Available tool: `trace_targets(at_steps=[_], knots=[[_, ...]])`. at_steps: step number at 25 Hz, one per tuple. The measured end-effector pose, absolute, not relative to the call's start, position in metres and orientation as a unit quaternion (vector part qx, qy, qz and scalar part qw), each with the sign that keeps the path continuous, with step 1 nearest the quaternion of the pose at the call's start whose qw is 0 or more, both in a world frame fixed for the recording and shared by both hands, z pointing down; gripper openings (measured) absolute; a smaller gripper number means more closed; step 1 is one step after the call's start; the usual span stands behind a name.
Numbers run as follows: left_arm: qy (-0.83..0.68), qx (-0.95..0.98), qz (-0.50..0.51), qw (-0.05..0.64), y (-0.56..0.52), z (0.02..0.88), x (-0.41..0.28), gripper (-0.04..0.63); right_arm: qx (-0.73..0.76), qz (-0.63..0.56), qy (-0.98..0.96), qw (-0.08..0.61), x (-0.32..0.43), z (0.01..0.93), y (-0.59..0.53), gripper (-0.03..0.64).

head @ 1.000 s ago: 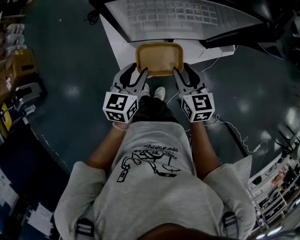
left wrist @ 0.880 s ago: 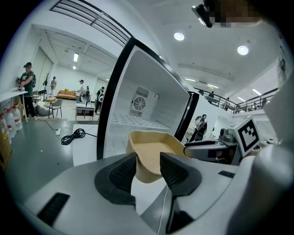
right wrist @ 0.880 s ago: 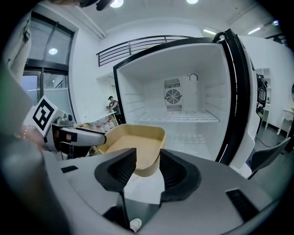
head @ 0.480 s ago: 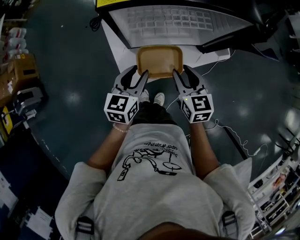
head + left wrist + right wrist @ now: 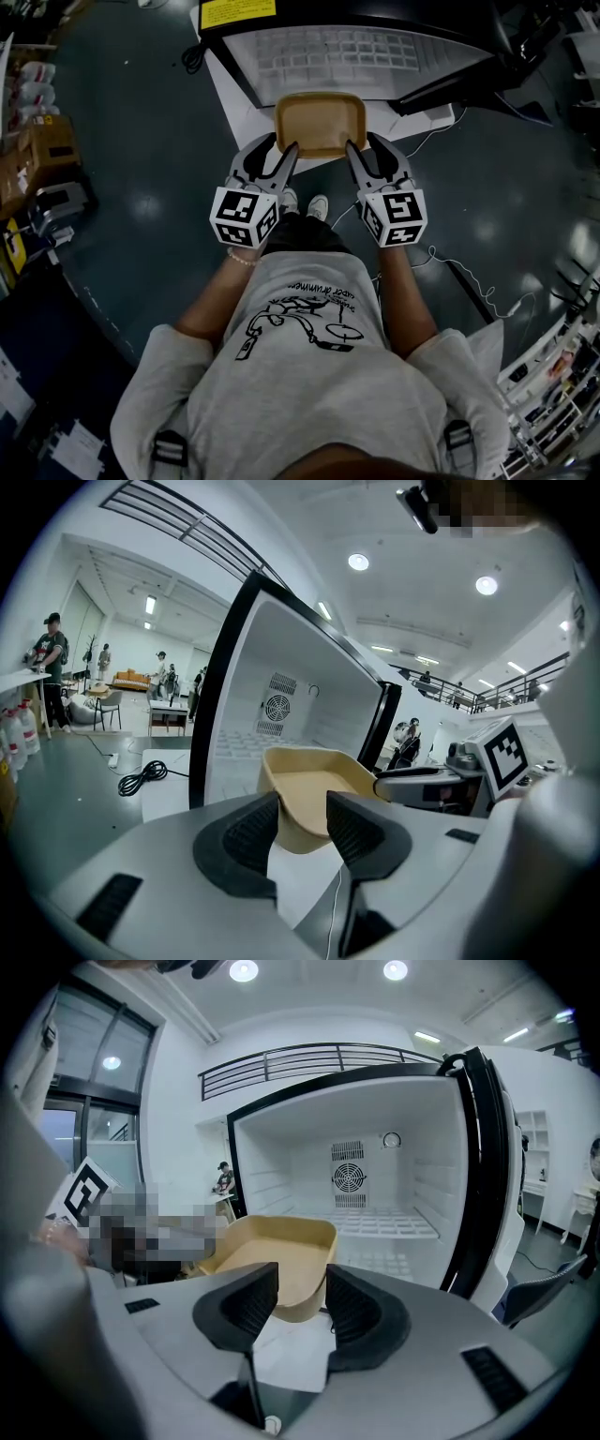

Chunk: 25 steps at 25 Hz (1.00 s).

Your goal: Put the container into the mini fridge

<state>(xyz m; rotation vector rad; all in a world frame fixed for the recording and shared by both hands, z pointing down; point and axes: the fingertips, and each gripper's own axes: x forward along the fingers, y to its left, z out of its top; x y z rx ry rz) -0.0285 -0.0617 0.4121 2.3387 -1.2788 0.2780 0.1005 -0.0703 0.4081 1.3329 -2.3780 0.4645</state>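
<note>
Container [image 5: 319,122]: tan and empty, held in the air at the upper middle of the head view, between my two claws and just short of the fridge mouth.
Left claw [image 5: 302,816]: the jaws stand wide and are clamped, as far as I can judge, on the container's near-left corner. The rounded corner sits between the pads.
Right claw [image 5: 302,1293]: the same hold on the near-right corner. The jaws are wide because the corner is broad.
Why two claws: with one on each near corner the container stays level and cannot swing. The far end is left free, so it can go in first.
Board [image 5: 234,94]: a white sheet on the floor below the container. The container does not touch it.
Fridge [image 5: 356,47]: open at the top of the head view, beyond the container's far edge. The white inside is bare, so I judge nothing blocks the way in.
Door [image 5: 487,1194]: swung out to the right of the right gripper view, clear of my path.
Fan [image 5: 348,1177]: on the back wall, the farthest thing in.
Left to do: carry the container in and set it down.
</note>
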Motion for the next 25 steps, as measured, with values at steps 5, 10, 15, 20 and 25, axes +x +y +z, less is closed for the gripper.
trace_targets(at_steps=[5,10,15,20,25], knots=[[-0.463,0.851,0.096,0.227,-0.069,0.407,-0.027,0.161,0.477,0.164,-0.844,0.183,0.102,0.404,-0.076,0.166],[-0.463,0.853,0.092,0.224,-0.075,0.401,-0.026,0.161,0.48,0.165,-0.842,0.182,0.103,0.4,-0.081,0.166],[-0.463,0.854,0.089,0.222,-0.083,0.397,-0.024,0.161,0.482,0.161,-0.842,0.179,0.104,0.395,-0.089,0.166],[-0.463,0.854,0.085,0.222,-0.09,0.394,-0.023,0.161,0.485,0.157,-0.842,0.178,0.105,0.391,-0.098,0.166],[-0.465,0.853,0.083,0.222,-0.1,0.392,-0.022,0.161,0.486,0.154,-0.842,0.177,0.106,0.388,-0.108,0.166]])
